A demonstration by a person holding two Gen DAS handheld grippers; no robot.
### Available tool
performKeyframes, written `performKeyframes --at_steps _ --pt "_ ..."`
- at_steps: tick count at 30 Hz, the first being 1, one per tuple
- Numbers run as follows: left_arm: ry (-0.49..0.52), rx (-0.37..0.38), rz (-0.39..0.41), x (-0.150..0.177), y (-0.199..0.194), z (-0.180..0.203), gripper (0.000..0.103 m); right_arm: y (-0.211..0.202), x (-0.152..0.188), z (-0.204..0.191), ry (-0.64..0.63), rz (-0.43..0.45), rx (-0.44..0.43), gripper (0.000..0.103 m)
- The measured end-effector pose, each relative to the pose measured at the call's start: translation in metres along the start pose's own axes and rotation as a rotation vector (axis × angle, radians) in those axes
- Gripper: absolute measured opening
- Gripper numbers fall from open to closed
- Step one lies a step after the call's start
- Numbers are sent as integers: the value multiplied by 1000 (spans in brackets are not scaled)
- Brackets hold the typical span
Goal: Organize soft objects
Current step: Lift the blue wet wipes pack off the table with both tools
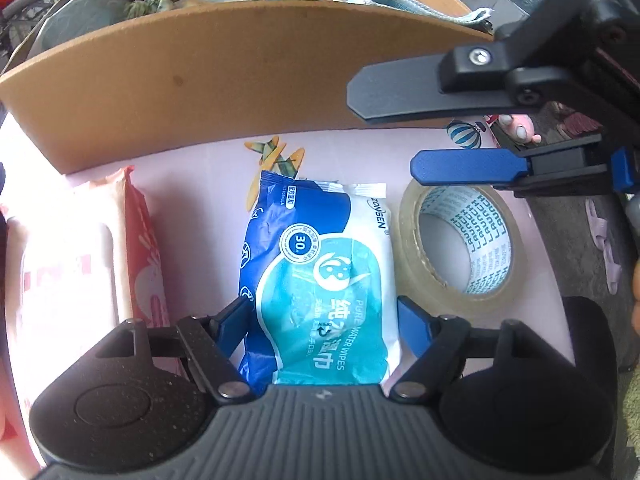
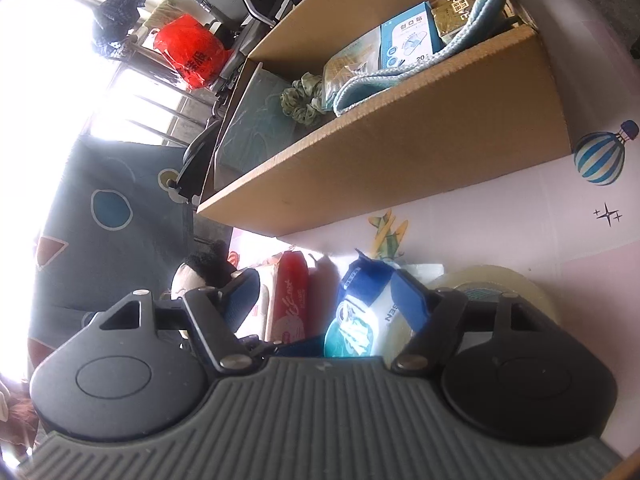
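A blue and white wet-wipes pack (image 1: pixel 320 264) lies flat on the pink table (image 1: pixel 192 216). My left gripper (image 1: pixel 322 316) points down over it, one blue finger at each long edge of the pack, and the pack is not visibly squeezed. My right gripper (image 1: pixel 384 132) hovers open and empty above the tape roll, near the box wall. In the right wrist view the wipes pack (image 2: pixel 360 304) shows just beyond my right gripper (image 2: pixel 326 292). A pink and red tissue pack (image 1: pixel 80 260) lies to the left of the wipes.
A cardboard box (image 1: pixel 200 80) stands right behind the packs; it holds a green scrunchie (image 2: pixel 304 100), a light blue cloth (image 2: pixel 400 68) and a small blue carton (image 2: pixel 408 36). A clear tape roll (image 1: pixel 460 240) lies right of the wipes. A black and white plush (image 2: pixel 200 272) sits at the left.
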State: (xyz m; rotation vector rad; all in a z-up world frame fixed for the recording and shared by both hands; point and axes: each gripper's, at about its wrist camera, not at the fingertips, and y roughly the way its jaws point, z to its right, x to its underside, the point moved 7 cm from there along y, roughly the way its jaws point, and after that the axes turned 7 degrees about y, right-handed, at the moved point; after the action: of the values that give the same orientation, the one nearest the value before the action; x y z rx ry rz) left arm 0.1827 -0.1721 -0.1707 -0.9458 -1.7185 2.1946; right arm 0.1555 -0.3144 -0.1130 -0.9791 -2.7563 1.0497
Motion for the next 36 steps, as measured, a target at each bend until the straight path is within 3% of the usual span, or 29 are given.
performKeyframes --at_steps 7,15,25,27,31,33,36 --pt "-56 17 -4 41 -18 2 78 -17 47 -6 -2 -81 -14 73" --pt "-17 59 2 71 -28 20 78 -24 110 34 72 -116 124 74" --pt "39 8 14 68 -18 28 86 9 119 42 83 -124 175 71" --pt "38 3 12 68 -13 28 86 17 121 42 90 -142 177 65" --pt "30 6 17 67 -12 29 81 18 122 39 82 -137 163 63" --pt "28 11 16 68 -13 30 80 16 123 40 70 -134 173 55" --pt "36 15 17 69 -12 33 79 14 125 42 70 -132 167 50"
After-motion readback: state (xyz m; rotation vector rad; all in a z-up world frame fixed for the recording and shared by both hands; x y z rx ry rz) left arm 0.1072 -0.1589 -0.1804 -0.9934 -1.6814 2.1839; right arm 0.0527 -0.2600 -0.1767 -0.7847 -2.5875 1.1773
